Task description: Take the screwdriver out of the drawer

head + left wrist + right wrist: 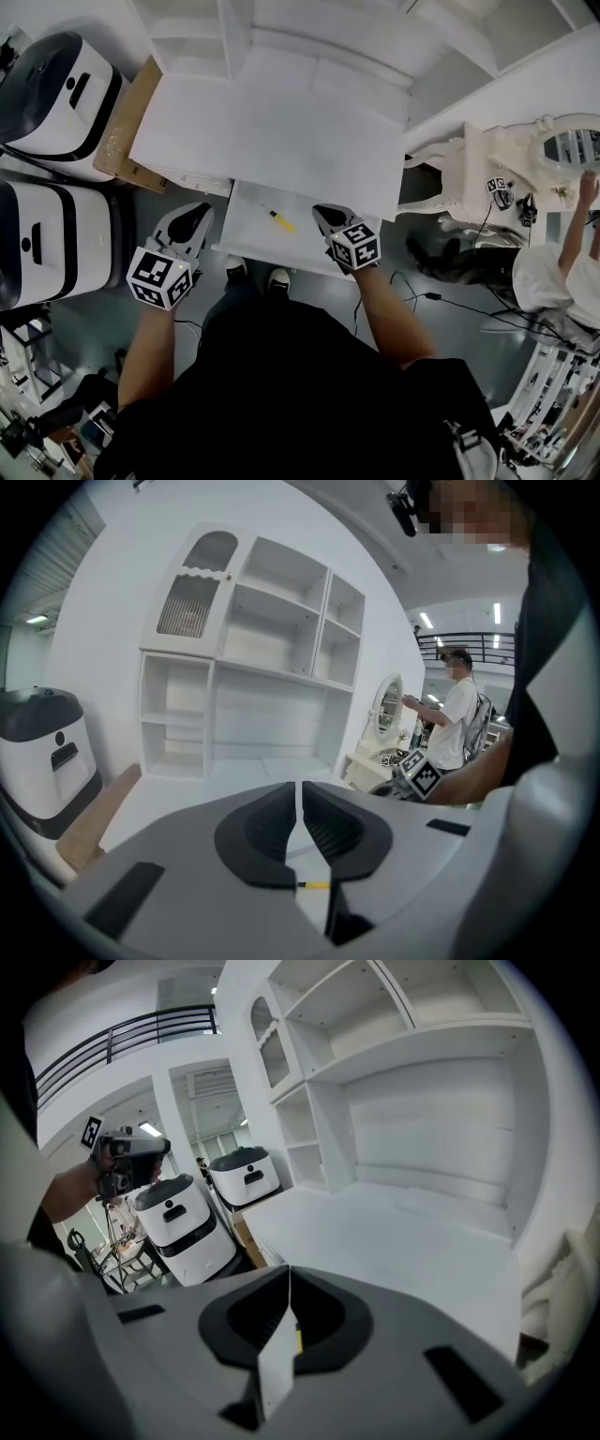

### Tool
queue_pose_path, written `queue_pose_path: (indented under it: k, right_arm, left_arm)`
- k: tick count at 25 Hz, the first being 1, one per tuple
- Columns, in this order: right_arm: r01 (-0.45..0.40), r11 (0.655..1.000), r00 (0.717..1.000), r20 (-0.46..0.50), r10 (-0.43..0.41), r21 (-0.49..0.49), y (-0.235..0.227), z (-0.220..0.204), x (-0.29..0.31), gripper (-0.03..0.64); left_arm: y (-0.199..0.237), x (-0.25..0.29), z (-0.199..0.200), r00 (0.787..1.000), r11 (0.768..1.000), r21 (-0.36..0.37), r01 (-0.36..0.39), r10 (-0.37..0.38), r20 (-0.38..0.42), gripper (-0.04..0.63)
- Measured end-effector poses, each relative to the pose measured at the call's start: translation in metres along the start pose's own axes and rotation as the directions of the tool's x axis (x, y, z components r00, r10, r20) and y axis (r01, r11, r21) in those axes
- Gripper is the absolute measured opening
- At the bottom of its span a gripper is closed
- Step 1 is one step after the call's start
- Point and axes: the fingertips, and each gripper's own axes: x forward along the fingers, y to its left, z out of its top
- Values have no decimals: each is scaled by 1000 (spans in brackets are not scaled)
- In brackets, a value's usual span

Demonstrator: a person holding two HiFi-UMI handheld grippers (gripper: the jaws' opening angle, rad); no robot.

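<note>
The screwdriver (pixel 278 220), yellow-handled, lies in the open white drawer (pixel 251 240) under the front edge of the white desk (pixel 272 122). My left gripper (pixel 204 210) hovers at the drawer's left edge, jaws shut and empty. My right gripper (pixel 320 211) hangs over the drawer's right side, just right of the screwdriver, also shut on nothing. In the left gripper view the left gripper (pixel 301 789) has its jaws together, and a sliver of the screwdriver (pixel 315 885) shows below them. Below the closed right gripper (pixel 289 1274) in the right gripper view there is a yellow speck of screwdriver (pixel 298 1338).
Two white machines (pixel 56 98) (pixel 52 244) and a cardboard piece (pixel 127 122) stand to the left of the desk. A white hutch with shelves (pixel 253 677) rises behind the desktop. At the right, another person (pixel 558 272) stands by a white vanity with mirror (pixel 562 145); cables (pixel 422 295) lie on the floor.
</note>
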Motion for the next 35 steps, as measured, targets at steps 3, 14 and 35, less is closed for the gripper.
queue_pose_path:
  k: [3,14,35]
  right_arm:
    - [-18,1000,999,-41,18,-1,3,-14,21,17]
    - [-72,997,982,-175,74,17,13,-59,87,18]
    - [-84,996,913,-402,75,-4,-2,-157,170,72]
  left_arm:
    - [7,4,-7,1000,1000,-7,2,-2,-14,37]
    - [36,15,-29,999,999,-35,-2,0,-52,37]
    - [78,42,-64,994,996,-84,10,-19,-112,37]
